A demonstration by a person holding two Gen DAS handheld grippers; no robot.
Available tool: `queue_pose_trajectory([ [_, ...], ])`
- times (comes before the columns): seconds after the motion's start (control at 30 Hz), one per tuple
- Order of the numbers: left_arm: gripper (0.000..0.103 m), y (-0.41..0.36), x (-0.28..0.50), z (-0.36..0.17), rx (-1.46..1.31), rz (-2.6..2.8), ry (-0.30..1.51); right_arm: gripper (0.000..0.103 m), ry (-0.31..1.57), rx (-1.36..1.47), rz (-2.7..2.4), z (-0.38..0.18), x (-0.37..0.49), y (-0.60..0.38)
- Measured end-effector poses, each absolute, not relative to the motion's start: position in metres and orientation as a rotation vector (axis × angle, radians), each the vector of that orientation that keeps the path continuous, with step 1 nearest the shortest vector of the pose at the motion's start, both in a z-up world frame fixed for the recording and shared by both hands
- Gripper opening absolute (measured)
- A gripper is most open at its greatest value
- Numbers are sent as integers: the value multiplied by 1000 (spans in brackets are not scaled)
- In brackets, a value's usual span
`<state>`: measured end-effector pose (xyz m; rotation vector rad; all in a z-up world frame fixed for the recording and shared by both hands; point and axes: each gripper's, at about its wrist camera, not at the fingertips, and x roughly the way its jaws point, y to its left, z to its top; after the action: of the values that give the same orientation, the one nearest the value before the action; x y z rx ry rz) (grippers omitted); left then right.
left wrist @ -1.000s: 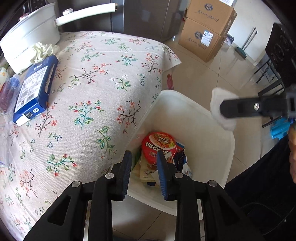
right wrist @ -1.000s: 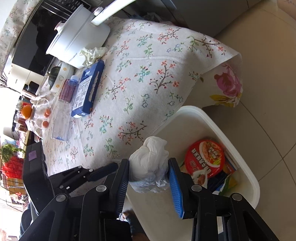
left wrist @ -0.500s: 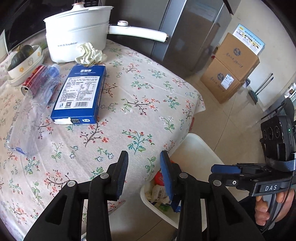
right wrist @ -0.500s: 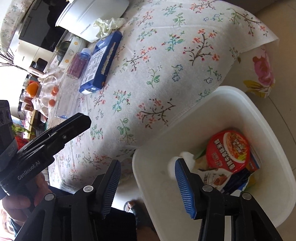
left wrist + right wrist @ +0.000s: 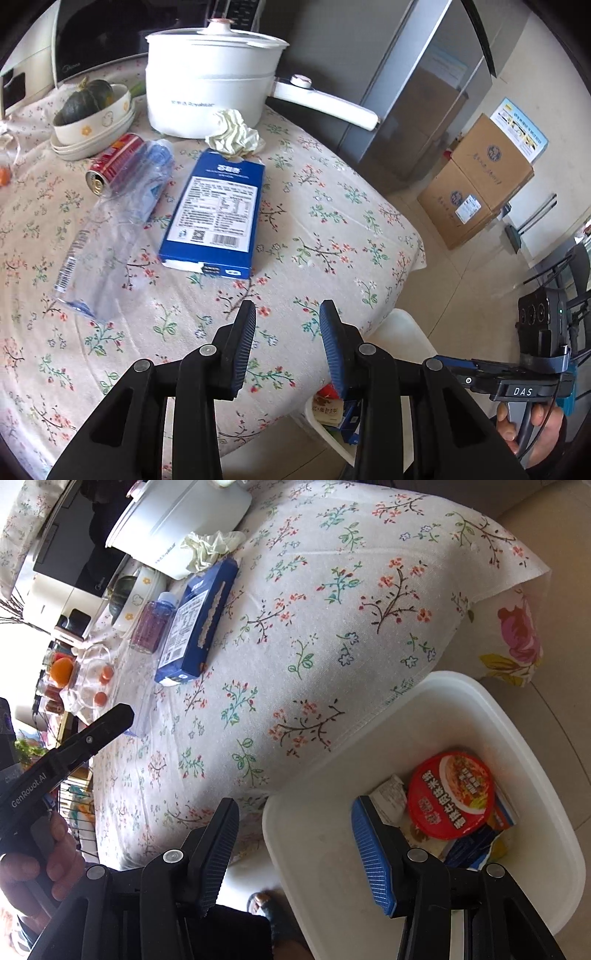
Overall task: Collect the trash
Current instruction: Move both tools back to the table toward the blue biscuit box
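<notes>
Both claws stand empty: our left gripper [image 5: 287, 341] hangs over the flowered tablecloth [image 5: 325, 221] with its jaws part open, having just widened a little, and nothing lies between them. Our right gripper [image 5: 293, 843] hovers at the rim of the white bin [image 5: 517, 734], its jaws having just spread, likewise holding nothing.

Beyond the left claw lies the remaining trash: the blue carton [image 5: 216, 214], a clear plastic bottle [image 5: 110, 236] beside it, a red can [image 5: 112, 164] and a crumpled tissue [image 5: 232, 134] against the white electric pot [image 5: 210, 77]. Inside the bin sit a red-lidded instant-noodle bowl [image 5: 450, 794] and some wrappers.

Risks, as we judge them: the carton looks wider than the present jaw gap, so a flat pinch could slip; the thin bottle may buckle or squirt away; reaching for the tissue could nudge the pot's handle.

Readable writing: "Royalstar" on the pot, "DAS" on the right handle, "GenRobot.AI" on the left one. The carton's and lid's print is Chinese, too small to read.
</notes>
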<state>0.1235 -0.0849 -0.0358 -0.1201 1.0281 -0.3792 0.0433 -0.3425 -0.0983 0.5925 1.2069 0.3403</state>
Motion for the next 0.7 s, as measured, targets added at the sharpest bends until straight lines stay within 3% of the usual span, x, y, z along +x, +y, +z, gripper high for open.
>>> queue_pose_trajectory([
  [0.7,45,45,181,-17,-278,-91,992,56,1180,636,392,-88,87,-310],
])
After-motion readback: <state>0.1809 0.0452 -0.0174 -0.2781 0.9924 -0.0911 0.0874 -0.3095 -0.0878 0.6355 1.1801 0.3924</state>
